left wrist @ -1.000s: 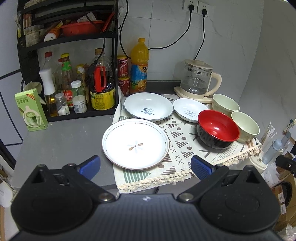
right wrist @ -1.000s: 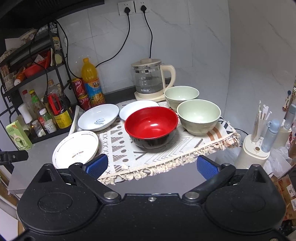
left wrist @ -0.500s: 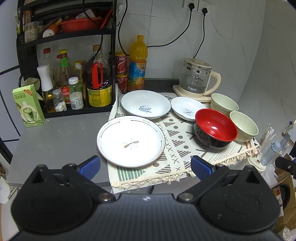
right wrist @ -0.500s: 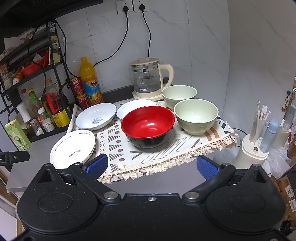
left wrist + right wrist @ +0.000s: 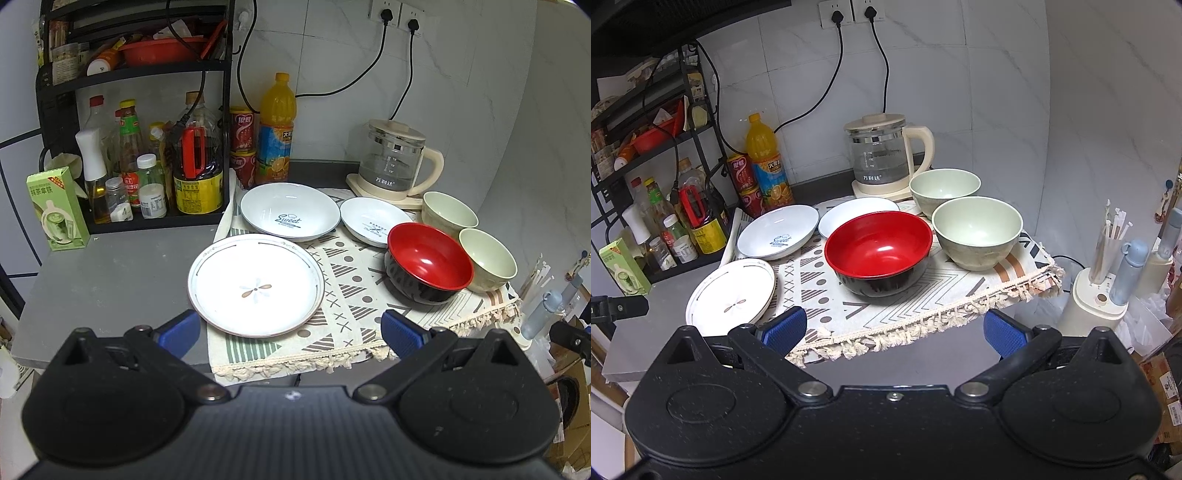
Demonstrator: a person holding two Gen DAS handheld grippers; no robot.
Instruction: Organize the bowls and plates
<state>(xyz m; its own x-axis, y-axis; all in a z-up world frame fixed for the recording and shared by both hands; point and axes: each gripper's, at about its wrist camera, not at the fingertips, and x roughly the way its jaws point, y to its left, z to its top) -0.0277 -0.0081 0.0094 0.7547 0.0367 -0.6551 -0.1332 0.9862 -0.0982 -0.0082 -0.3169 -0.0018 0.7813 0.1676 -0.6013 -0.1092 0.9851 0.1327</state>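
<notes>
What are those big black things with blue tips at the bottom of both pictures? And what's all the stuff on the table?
Those are two grabbing tools that a person holds, one in each hand. Each carries a camera looking out along its two blue-tipped fingers. One picture comes from the left gripper, the other from the right gripper. Both are open and hold nothing. On the patterned cloth sit a red bowl, two pale green bowls and two white dishes. A flower plate lies half on the cloth. A glass kettle stands behind.
</notes>
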